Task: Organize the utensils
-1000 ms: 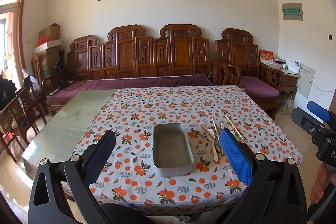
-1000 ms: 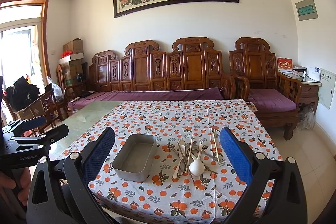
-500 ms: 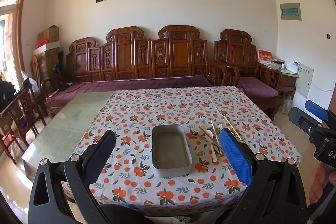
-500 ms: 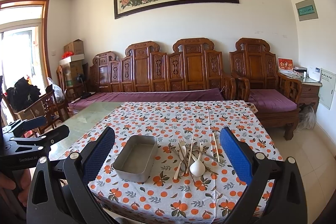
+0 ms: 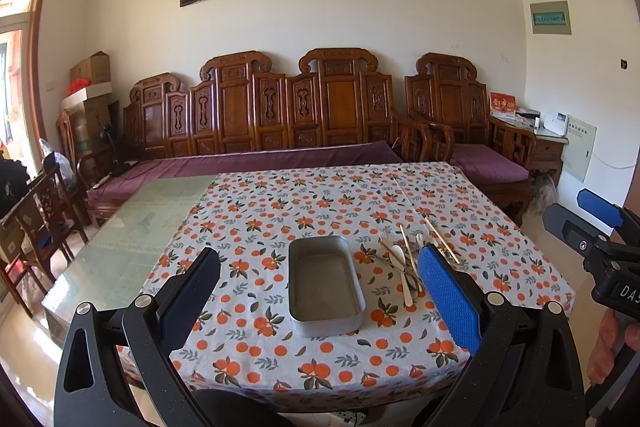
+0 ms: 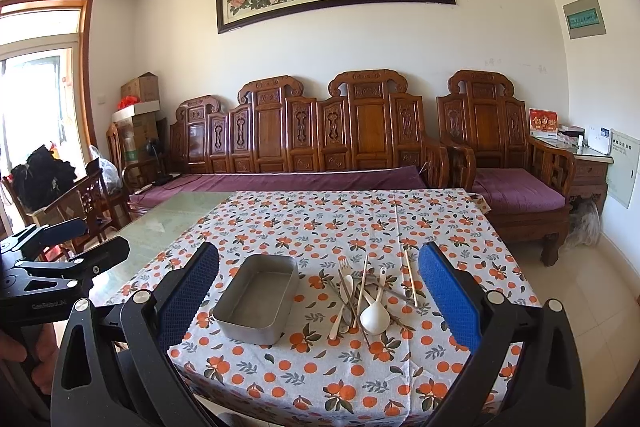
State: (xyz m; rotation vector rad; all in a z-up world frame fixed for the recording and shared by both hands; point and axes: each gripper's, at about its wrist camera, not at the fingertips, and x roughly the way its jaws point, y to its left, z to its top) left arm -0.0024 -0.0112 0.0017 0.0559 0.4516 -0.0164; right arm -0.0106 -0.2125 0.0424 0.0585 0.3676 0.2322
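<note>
An empty grey metal tray [image 5: 325, 283] [image 6: 258, 297] sits near the front of the table. Just right of it lies a loose pile of utensils [image 5: 408, 259] [image 6: 366, 293]: a white ladle [image 6: 374, 315], a fork, pale spoons and chopsticks. My left gripper [image 5: 320, 291] is open and empty, held back from the table's front edge, facing the tray. My right gripper [image 6: 318, 287] is open and empty, also short of the table, facing the tray and pile. Each gripper shows at the edge of the other's view: the right one [image 5: 600, 239], the left one [image 6: 52, 255].
The table has an orange-print cloth [image 6: 360, 219] on the right and bare glass [image 5: 144, 215] on the left. A carved wooden sofa [image 6: 328, 143] stands behind it. Wooden chairs [image 5: 36, 223] stand at the left, an armchair [image 6: 516, 179] at the right.
Both grippers have tilted and drifted slightly, so the table sits a little differently in view. Both stay open and empty. The tray and the utensils have not moved.
</note>
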